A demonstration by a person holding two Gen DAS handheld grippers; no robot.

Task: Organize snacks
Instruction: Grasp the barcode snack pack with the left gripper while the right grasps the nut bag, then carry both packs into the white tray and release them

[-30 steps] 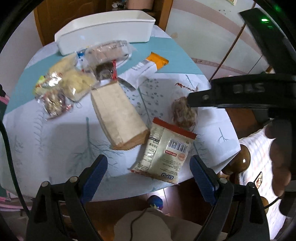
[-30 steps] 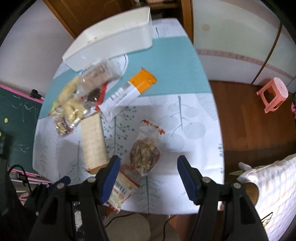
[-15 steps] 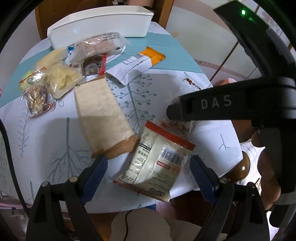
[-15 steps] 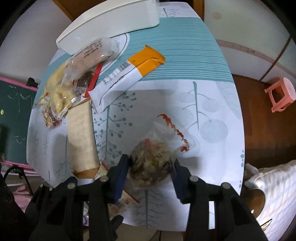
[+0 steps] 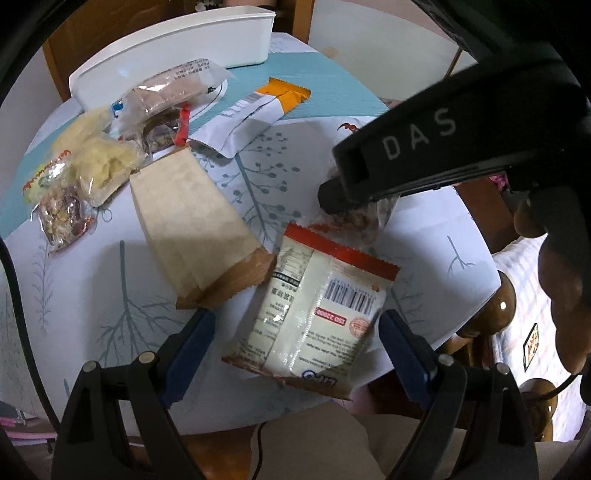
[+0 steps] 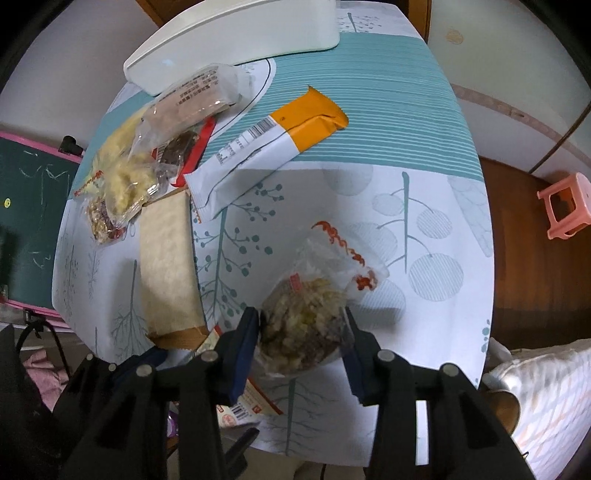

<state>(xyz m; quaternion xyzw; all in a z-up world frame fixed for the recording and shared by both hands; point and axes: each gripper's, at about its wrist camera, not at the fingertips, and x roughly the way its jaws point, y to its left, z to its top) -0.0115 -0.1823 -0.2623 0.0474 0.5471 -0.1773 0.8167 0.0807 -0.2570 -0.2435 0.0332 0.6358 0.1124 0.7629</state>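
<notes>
1. The clear bag of mixed snack (image 6: pixel 301 325) is found near the front edge of the table (image 6: pixel 424 192), pinched between the two blue pads of the right gripper (image 6: pixel 303 332). Its long axis runs away from the gripper, with the bulging filled end at the pads and the empty, crumpled top – red-printed – pointing toward the far right of the cloth.
2. Pale yellow and dark brown pieces are seen through the clear film; the print on the bag cannot be read.
3. In the left wrist view most of this bag (image 5: pixel 364 218) is hidden behind the black body of the right gripper, and only a brownish patch shows below it.
4. The jaws of the left gripper (image 5: pixel 295 332) are spread wide, one pad on each side of a white packet with red trim (image 5: pixel 317 314); the pads are not seen to press it. The packet lies back side up, barcode showing, its long axis running from the gripper toward the table's middle, the red-edged top pointing away.
5. A brown paper bag (image 5: pixel 192 225) lies lengthwise just beside the packet, its folded end toward the front edge.
6. Further back, a white and orange wrapper (image 6: pixel 273 147) lies diagonally, and a heap of small clear packs (image 5: pixel 96 162) is overlapped so that single items are hard to separate.
7. A white bin (image 6: pixel 236 33) stands at the far edge, partly cut off by the frame – its inside is not visible.
</notes>
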